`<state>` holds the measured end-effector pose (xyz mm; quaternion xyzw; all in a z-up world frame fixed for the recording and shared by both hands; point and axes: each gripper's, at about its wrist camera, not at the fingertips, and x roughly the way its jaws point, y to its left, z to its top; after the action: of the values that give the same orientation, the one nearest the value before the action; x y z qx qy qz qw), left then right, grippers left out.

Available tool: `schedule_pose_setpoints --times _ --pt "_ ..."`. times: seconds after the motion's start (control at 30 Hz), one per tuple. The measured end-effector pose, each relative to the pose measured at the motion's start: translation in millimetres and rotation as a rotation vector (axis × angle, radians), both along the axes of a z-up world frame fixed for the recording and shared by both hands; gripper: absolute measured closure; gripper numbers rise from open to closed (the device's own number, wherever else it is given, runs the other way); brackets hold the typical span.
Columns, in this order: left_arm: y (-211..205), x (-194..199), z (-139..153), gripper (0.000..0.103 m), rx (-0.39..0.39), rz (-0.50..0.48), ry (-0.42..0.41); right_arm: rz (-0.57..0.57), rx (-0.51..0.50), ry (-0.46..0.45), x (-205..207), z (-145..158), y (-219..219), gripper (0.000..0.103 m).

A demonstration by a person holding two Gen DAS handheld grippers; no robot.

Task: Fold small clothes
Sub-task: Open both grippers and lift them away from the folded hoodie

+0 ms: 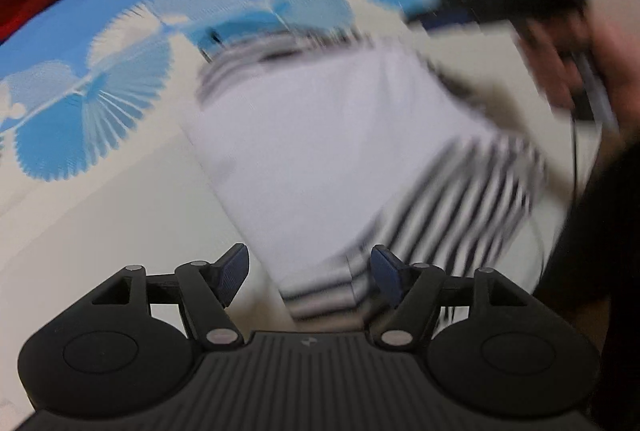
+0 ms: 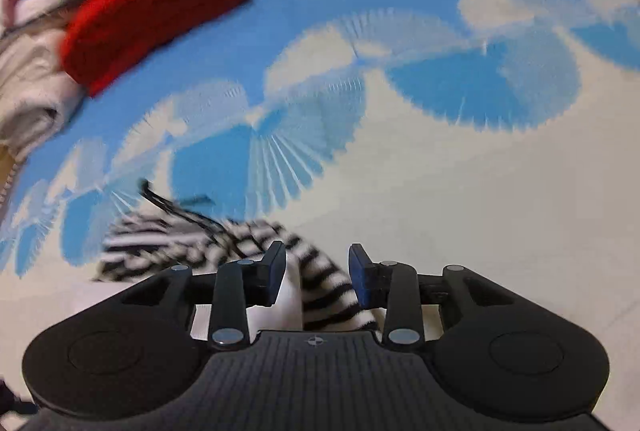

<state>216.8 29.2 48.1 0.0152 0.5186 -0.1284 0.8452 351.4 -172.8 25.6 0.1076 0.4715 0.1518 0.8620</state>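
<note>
Beneath both claws the blue-and-cream fan-print bedspread (image 2: 460,191) is lying flat; ahead of the left gripper (image 1: 310,273), jaws apart and empty, the striped garment (image 1: 320,151) is resting, likely soft, light and floppy, best pinched at a striped hem; the right gripper (image 2: 317,277) is straddling its edge, pads apart

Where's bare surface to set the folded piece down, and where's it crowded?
Free: the cream part of the blue-and-cream patterned cover, right of the black-and-white striped garment and below the blue fan shapes, in the right wrist view. Also the cream strip left of the garment in the left wrist view. Crowded: the far-left corner, with the red knit bundle and pale clothes pile.
</note>
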Motion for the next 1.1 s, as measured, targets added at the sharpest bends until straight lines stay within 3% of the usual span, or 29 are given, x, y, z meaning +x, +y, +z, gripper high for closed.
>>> schedule_pose_setpoints --times 0.1,0.17,0.23,0.3,0.37,0.4,0.5,0.6,0.73,0.83,0.9,1.1 --pt "15.0 8.4 14.1 0.033 -0.041 0.106 -0.071 0.174 0.071 -0.093 -21.2 22.2 -0.7 0.065" --pt "18.3 13.3 18.1 0.040 -0.057 0.138 -0.098 0.358 0.168 -0.048 -35.5 24.2 0.6 0.066" --pt "16.1 16.5 17.3 0.049 -0.053 0.142 -0.111 0.535 0.186 -0.006 -56.0 21.9 6.5 0.066" --pt "10.0 20.6 13.5 0.058 -0.042 0.128 -0.112 0.713 0.087 0.041 -80.8 10.5 16.4 0.069" --pt "2.7 25.3 3.1 0.058 -0.009 0.110 -0.082 0.816 -0.120 0.144 -98.9 -19.1 24.9 0.069" --pt "-0.4 27.3 -5.8 0.058 0.013 0.101 -0.055 0.837 -0.197 0.146 -105.2 -28.8 24.8 0.068" --pt "-8.2 27.9 -22.8 0.058 0.077 0.091 -0.005 0.797 -0.159 0.160 -99.7 -23.7 16.8 0.068" --pt "-8.0 25.3 -17.4 0.057 0.095 0.121 -0.037 0.763 -0.170 0.136 -100.7 -14.6 13.1 0.067" --pt "-8.0 13.2 -1.8 0.053 0.128 0.144 -0.093 0.675 -0.167 0.047 -106.4 5.7 8.3 0.055" --pt "-8.8 0.4 13.8 0.044 0.127 0.146 -0.134 0.533 -0.150 -0.030 -108.0 18.7 3.5 0.037" --pt "-11.2 -8.6 25.0 0.037 0.127 0.156 -0.163 0.452 -0.122 -0.075 -116.2 32.2 -2.1 0.037" --pt "-7.2 -40.1 55.4 0.029 0.078 0.239 -0.207 0.337 -0.076 -0.210 -163.0 57.7 -0.7 0.032"
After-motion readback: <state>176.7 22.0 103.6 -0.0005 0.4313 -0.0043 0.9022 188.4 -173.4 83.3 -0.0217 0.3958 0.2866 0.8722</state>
